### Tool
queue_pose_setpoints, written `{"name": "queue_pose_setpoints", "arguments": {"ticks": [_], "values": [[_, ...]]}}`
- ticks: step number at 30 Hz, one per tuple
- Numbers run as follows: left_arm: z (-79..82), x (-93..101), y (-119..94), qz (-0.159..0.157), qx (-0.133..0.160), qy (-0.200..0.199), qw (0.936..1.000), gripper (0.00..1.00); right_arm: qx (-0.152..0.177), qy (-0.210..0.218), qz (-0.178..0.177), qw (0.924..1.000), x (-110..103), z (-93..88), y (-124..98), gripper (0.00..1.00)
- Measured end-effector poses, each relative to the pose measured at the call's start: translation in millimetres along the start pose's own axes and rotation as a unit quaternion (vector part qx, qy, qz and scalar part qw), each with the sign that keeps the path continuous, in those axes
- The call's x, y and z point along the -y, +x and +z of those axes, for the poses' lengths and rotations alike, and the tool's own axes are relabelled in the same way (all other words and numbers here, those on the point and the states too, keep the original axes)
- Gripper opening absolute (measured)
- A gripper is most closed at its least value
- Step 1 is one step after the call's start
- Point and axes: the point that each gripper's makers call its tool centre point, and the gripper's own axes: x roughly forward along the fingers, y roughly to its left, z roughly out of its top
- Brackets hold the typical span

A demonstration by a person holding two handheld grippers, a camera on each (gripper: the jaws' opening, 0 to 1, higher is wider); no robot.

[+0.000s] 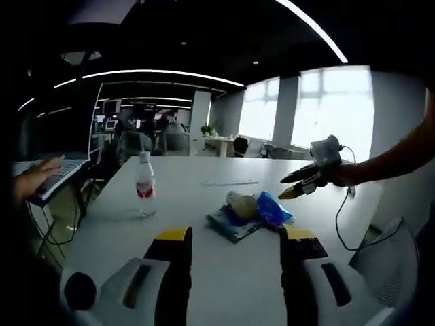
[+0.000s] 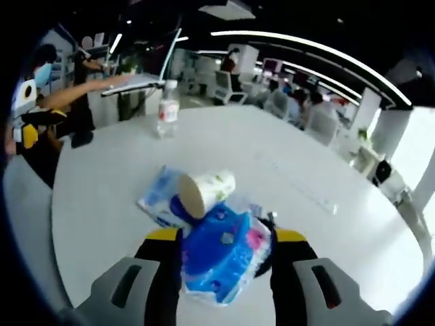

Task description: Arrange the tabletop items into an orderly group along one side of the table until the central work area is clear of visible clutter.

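On the white tabletop (image 2: pixel 102 204): one bottle (image 2: pixel 168 109) at 11 o'clock, one paper cup (image 2: pixel 207 191) centre, two blue packs. Right gripper (image 2: pixel 225 246) fingers pinch one pack (image 2: pixel 224 255); left gripper (image 1: pixel 236 239) fingers spread, empty.

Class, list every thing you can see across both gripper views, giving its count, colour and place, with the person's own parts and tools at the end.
Clear plastic water bottle with red label: one, standing on the table's far left part.
Blue plastic tissue pack: one, between the right tongs' jaws.
Pale paper cup: one, lying on its side on a second pack.
Light blue flat tissue pack: one, under the cup.
White round-edged table: one, bearing everything.
Open laptop: one, at the table's left edge, another person's hand on it.
Left tongs: black with yellow tips, open above the table.
Right tongs: black with yellow tips, around the blue pack.
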Motion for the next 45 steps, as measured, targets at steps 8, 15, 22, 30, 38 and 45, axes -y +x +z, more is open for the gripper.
{"name": "queue_pose_setpoints", "arguments": {"ticks": [8,15,22,30,38,45], "values": [[0.1,22.4,-2.0,-0.030,-0.009,0.024,0.9992,0.62,-0.005,-0.065,0.020,0.9976,6.8,14.6,5.2,0.52],[-1.4,26.1,-6.3,-0.030,-0.014,0.035,0.9988,0.69,-0.036,-0.158,0.054,0.9853,6.9,12.3,8.3,0.56],[-6.8,29.9,-7.2,-0.033,-0.035,0.064,0.9968,0.77,-0.064,-0.271,0.094,0.9560,12.3,17.5,7.2,0.59],[-11.6,36.1,-5.1,-0.043,-0.056,0.104,0.9920,0.84,-0.097,-0.410,0.140,0.8961,12.2,23.1,10.9,0.60],[-16.0,36.4,-6.2,-0.042,-0.069,0.116,0.9900,0.91,-0.119,-0.526,0.186,0.8216,6.3,24.7,24.1,0.61],[-21.4,33.3,-7.9,-0.038,-0.075,0.112,0.9902,0.96,-0.127,-0.571,0.203,0.7852,4.9,32.7,41.1,0.61]]}}
